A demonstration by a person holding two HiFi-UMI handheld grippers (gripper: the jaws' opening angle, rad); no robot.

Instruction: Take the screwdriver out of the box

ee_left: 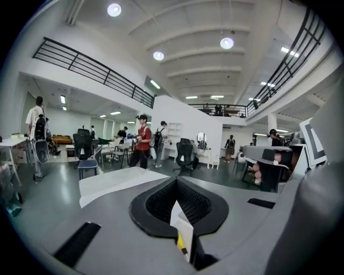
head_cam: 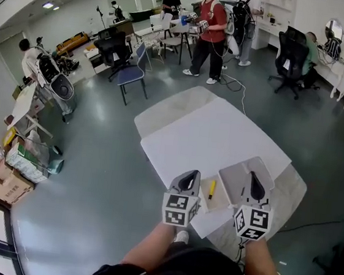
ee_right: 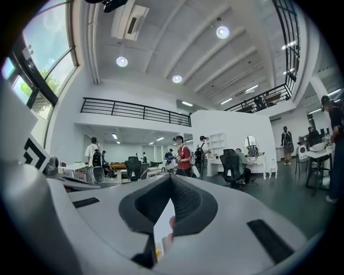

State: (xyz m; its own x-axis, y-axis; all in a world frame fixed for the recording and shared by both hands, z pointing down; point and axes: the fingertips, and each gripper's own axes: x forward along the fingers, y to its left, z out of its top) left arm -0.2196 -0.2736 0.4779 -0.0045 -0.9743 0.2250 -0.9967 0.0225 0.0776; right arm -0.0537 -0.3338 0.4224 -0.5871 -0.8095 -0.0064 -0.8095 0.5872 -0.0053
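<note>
In the head view, the screwdriver point(head_cam: 212, 189) is lying flat at the left edge of the grey box point(head_cam: 237, 172). Whether it is sitting inside the box's walls or on a flap, I cannot tell. It is looking small, stiff and light, with a smooth yellow handle that could be rolling or slipping, so a pinch across the middle of the handle is seeming best. The left gripper point(head_cam: 188, 177) is hovering just left of the box and the right gripper point(head_cam: 254, 181) right over it. Nothing is covering the tool. The close right gripper and the box's edge are looking like the likely snags. People and a chair point(head_cam: 133, 74) are standing well beyond the box.

In the left gripper view, the jaws are pressing together and holding nothing, with a sliver of yellow showing beneath them.

In the right gripper view, the jaws are likewise meeting, empty
</note>
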